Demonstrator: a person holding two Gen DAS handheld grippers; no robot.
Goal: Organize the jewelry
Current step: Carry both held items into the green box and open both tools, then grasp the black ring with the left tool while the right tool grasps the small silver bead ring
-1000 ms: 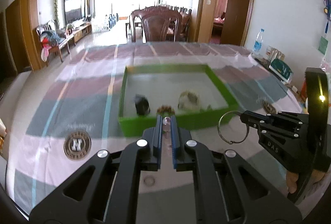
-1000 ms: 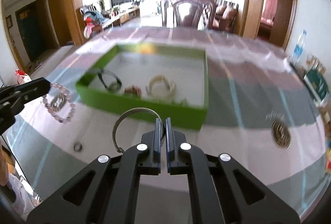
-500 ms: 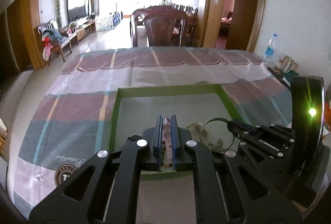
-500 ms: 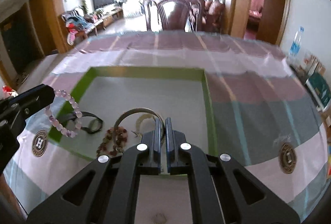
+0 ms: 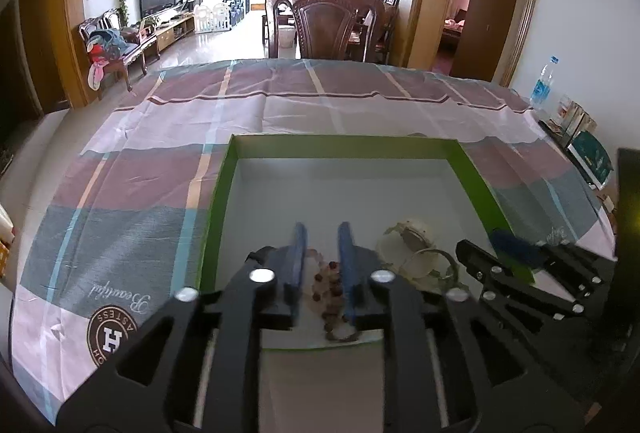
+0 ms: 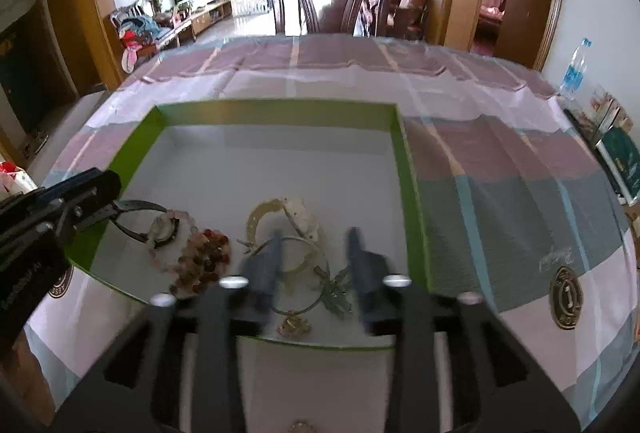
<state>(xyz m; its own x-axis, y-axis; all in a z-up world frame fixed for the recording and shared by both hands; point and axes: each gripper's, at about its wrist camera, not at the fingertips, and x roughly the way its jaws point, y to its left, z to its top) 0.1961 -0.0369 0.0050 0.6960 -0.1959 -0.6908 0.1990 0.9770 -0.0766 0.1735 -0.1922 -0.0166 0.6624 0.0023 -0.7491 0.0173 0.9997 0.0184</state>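
Jewelry lies in green tray (image 6: pixel 412 193) on checked tablecloth (image 6: pixel 500 161). Left gripper (image 5: pixel 321 249) jaws parted, just been opening; pink bead bracelet (image 6: pixel 168 253) lies loose below, beside red beads (image 6: pixel 208 257). Right gripper (image 6: pixel 314 253) jaws wide, just been opening; metal ring (image 6: pixel 304 273) lies free between fingers, seemingly untouched. Watch (image 6: pixel 162 227) at nine o'clock of ring.

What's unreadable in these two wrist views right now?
- Left wrist view: pink bead bracelet mostly hidden behind the left claw.
- Right wrist view: silver bangle partly covered by the right claw; claw fingers motion-blurred.
- Right wrist view: watch dial too small to read.
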